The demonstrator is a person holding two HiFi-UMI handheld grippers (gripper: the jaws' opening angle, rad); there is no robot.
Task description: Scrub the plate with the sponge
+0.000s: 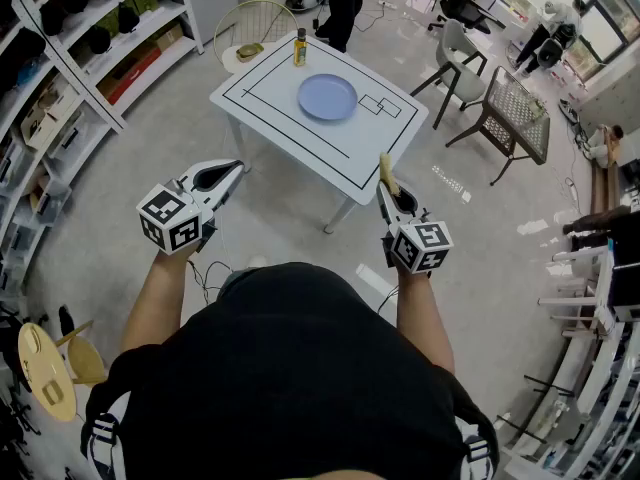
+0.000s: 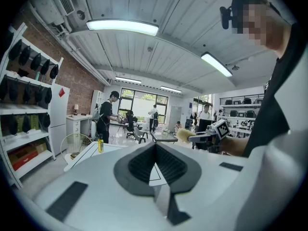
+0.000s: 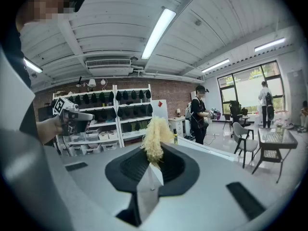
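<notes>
The right hand-held gripper [image 1: 384,188] pinched the sponge [image 1: 386,171] by its end. The left hand-held gripper [image 1: 236,167] was closed and empty. The plate [image 1: 327,97] lay well ahead on the surface [image 1: 290,133]; unsteadied, it might slide under scrubbing.

Pale-blue plate [image 1: 327,97] lies flat on table [image 1: 270,108], yellow sponge [image 3: 155,136] clamped in right hand-held gripper [image 3: 152,165].

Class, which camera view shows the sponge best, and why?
The right gripper view: the sponge fills the centre, clamped in the right gripper. The head view shows only a thin yellow edge; the left gripper view a small distant tuft.
</notes>
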